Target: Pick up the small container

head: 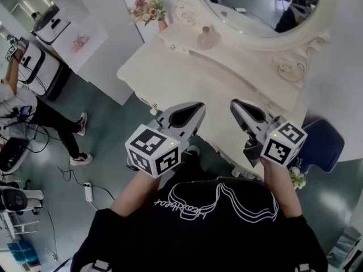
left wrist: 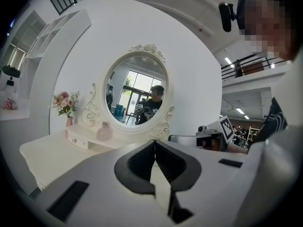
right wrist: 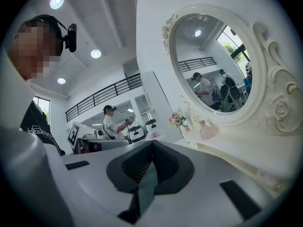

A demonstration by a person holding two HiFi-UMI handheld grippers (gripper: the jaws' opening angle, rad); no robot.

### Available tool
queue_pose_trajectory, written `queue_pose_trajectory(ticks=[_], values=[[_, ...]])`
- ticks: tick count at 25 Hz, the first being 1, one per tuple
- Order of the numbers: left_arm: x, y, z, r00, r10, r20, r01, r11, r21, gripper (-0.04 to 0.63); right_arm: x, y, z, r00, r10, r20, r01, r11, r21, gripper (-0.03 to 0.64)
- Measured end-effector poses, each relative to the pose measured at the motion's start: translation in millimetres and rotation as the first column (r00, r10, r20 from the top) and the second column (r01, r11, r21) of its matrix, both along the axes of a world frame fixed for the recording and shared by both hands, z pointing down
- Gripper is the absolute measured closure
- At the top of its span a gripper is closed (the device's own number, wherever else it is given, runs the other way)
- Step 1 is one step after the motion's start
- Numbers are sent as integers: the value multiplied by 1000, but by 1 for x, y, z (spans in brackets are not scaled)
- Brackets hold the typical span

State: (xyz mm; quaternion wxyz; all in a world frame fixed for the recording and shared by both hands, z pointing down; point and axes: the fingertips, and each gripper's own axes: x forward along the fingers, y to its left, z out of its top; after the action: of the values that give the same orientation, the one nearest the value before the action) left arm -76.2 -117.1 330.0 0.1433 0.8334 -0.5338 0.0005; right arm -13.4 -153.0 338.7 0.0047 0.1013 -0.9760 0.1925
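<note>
The small container is a rounded pink bottle (head: 207, 37) standing on the raised shelf of a white dressing table (head: 187, 72), just under the oval mirror (head: 255, 4). It also shows in the left gripper view as the pink bottle (left wrist: 104, 131) and in the right gripper view, far off, as the pink bottle (right wrist: 207, 129). My left gripper (head: 199, 105) and right gripper (head: 233, 102) hover side by side over the table's near edge, well short of the bottle. In both gripper views the jaws meet at the tips with nothing between them: left gripper (left wrist: 155, 142), right gripper (right wrist: 151, 142).
A vase of pink flowers (head: 152, 10) stands at the table's far left corner, left of the bottle. A blue stool (head: 322, 143) sits to the right of the table. Another person (head: 34, 112) stands at the left among white equipment (head: 51, 21) and floor cables.
</note>
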Motion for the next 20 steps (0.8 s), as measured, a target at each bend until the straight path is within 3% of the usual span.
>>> queue_pose_trajectory(ticks=[8,20], values=[[-30,-67,-3,999,48,-11,-48,998,-33,586,-20,-62,-1,997,81,-12,-81,996,-48,614],[-82,-173,1,995,100,-4,-100,993,-55,508,-41,-140,12,974,224,-38,-227,967,-118,614]])
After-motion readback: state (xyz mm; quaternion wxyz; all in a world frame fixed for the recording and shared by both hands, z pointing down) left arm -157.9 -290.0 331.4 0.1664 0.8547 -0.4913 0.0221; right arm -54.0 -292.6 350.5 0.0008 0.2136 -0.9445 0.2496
